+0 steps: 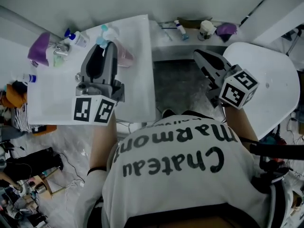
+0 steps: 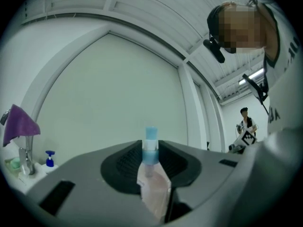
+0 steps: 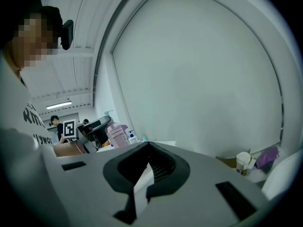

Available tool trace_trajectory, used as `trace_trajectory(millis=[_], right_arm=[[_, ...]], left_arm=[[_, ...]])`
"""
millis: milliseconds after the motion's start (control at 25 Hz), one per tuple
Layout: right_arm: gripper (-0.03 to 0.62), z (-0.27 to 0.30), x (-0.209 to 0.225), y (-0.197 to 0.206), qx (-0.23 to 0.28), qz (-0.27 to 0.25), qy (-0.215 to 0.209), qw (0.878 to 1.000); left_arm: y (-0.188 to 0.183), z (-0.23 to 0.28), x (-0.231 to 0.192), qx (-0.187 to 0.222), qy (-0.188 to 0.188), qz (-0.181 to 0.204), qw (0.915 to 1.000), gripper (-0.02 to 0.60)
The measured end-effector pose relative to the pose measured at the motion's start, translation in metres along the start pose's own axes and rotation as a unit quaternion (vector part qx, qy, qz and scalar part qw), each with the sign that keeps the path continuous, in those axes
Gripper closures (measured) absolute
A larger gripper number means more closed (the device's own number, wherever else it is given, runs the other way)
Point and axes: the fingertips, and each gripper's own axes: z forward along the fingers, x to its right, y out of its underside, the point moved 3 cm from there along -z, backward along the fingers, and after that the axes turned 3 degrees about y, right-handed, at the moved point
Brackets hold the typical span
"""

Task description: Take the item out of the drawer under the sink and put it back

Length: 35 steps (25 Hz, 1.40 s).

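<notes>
Above the white counter (image 1: 57,96), the pink soft pouch with a blue cap (image 2: 154,188) is clamped between the jaws of the left gripper (image 1: 108,45). On the right gripper (image 1: 198,56) the jaws meet, empty. Taking out looks done; returning it to the unseen drawer is left.

White sink counter (image 1: 52,103): faucet (image 1: 60,51) at the far left corner with a purple cloth (image 1: 39,49) draped on it. Blue pump bottle (image 1: 76,38) just beside. Small blue-capped bottle (image 1: 29,78) at left edge. Back ledge (image 1: 166,44) carries a tube (image 1: 180,30), paper cup (image 1: 205,30) and purple item (image 1: 226,31).
</notes>
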Motion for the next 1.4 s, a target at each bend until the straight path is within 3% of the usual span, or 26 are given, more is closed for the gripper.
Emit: trace_trajectory(millis=[240, 520, 1160, 1400], right_arm=[[0.583, 0.027, -0.004, -0.008, -0.017, -0.017, -0.011, 1.000], [0.583, 0.066, -0.003, -0.012, -0.047, -0.049, -0.049, 0.997], [0.583, 0.181, 0.042, -0.014, -0.119, -0.033, -0.174, 0.977], [0.583, 0.215, 0.063, -0.020, -0.123, -0.028, -0.203, 0.971]], left_arm=[[0.010, 0.010, -0.005, -0.001, 0.017, -0.003, 0.9998, 0.472], [0.018, 0.022, -0.023, -0.005, 0.002, -0.006, 1.0000, 0.472], [0.033, 0.065, -0.053, -0.022, -0.115, -0.019, 0.9929, 0.471], [0.053, 0.088, -0.062, -0.043, -0.141, -0.023, 0.9889, 0.471]])
